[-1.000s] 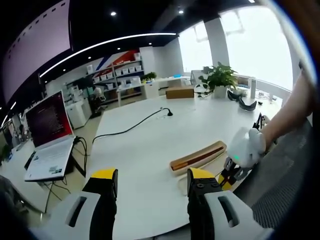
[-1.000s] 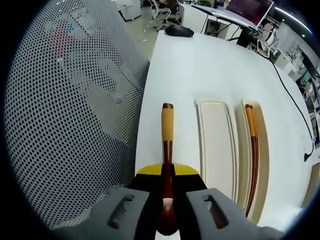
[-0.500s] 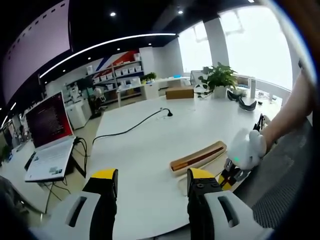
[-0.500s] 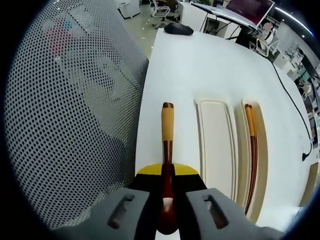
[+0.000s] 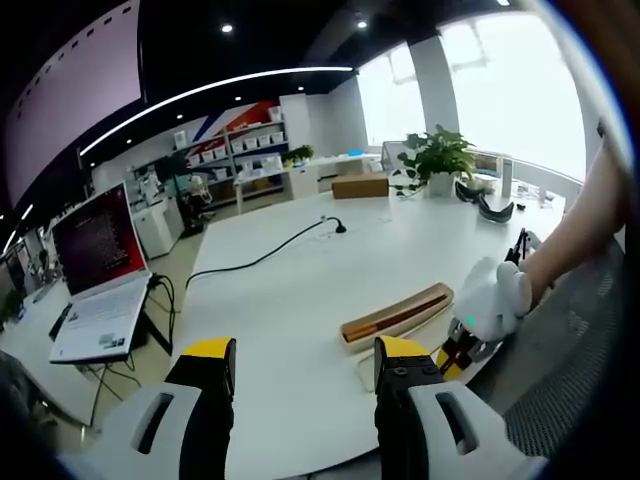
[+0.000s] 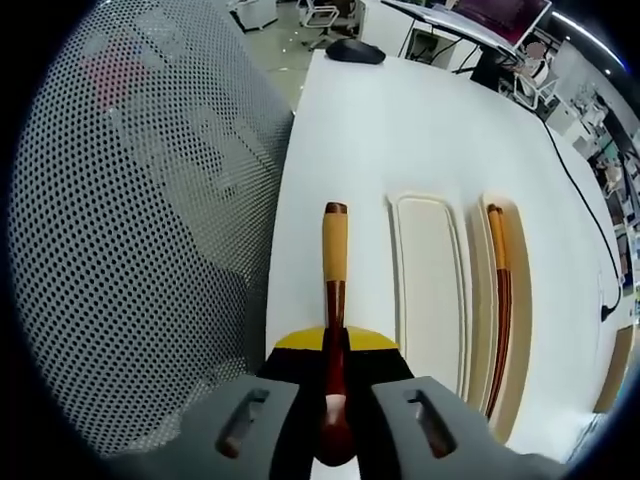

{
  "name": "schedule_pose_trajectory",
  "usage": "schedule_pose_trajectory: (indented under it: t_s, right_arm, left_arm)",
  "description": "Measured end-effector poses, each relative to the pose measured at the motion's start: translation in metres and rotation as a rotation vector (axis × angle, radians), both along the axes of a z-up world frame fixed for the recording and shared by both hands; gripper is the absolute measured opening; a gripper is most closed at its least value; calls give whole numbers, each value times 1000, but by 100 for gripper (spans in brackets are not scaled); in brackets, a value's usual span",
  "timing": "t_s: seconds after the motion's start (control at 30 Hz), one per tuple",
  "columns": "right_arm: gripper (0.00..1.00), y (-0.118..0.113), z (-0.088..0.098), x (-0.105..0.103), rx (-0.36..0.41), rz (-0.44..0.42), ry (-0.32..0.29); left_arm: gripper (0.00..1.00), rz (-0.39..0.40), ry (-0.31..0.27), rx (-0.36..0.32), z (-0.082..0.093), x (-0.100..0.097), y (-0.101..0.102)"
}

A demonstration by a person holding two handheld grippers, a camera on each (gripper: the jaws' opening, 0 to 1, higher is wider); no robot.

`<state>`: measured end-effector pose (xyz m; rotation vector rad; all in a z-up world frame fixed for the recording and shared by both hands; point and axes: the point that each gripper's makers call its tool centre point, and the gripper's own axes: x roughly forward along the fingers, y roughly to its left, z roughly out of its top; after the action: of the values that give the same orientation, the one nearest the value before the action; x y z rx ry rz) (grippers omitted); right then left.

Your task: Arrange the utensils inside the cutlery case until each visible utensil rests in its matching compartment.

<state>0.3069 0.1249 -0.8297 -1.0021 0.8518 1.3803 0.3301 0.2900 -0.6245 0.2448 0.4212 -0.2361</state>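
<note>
Over the last second almost nothing has moved: my right hand has drifted a touch, so the case sits slightly lower in the right gripper view, and the spoon stays pinched as it was.

On the left, my left gripper (image 5: 305, 395) hangs over the tabletop (image 5: 290, 290) with its fingers spread and nothing between them. A laptop (image 5: 95, 270) sits off at the far edge and a cable (image 5: 265, 252) trails across the middle, both well apart from the work. Further right lies the case (image 5: 398, 315), and just beyond it my right hand (image 5: 495, 298) in its white glove.

In the right gripper view a mesh chair back (image 6: 130, 230) crowds the left side. My right gripper (image 6: 335, 385) has its fingers pressed on the spoon (image 6: 334, 300), held low near the bowl end with the yellow handle pointing away, above bare tabletop beside the case. The near tray (image 6: 428, 285) of the case looks empty; the far tray holds chopsticks (image 6: 497, 300).

The risks, as I judge them: the long handle sticks far out past my fingers, so it could swing or catch the case's rim as I carry it sideways, and nudge the light tray out of place. If I let go while the spoon is tilted or partly over the rim, it may land straddling the edge or roll onto the tabletop. The chair back close by could bump my wrist. My idle left gripper is too far off to steady the case.
</note>
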Motion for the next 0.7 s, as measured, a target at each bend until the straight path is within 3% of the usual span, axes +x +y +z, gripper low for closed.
schedule_pose_trajectory:
  t_s: [0.47, 0.7]
  right_arm:
    - [1, 10, 29, 22, 104, -61, -31]
    - [1, 5, 37, 33, 118, -89, -56]
  left_arm:
    - [57, -1, 6, 2, -1, 0, 0]
    - [57, 1, 6, 5, -1, 0, 0]
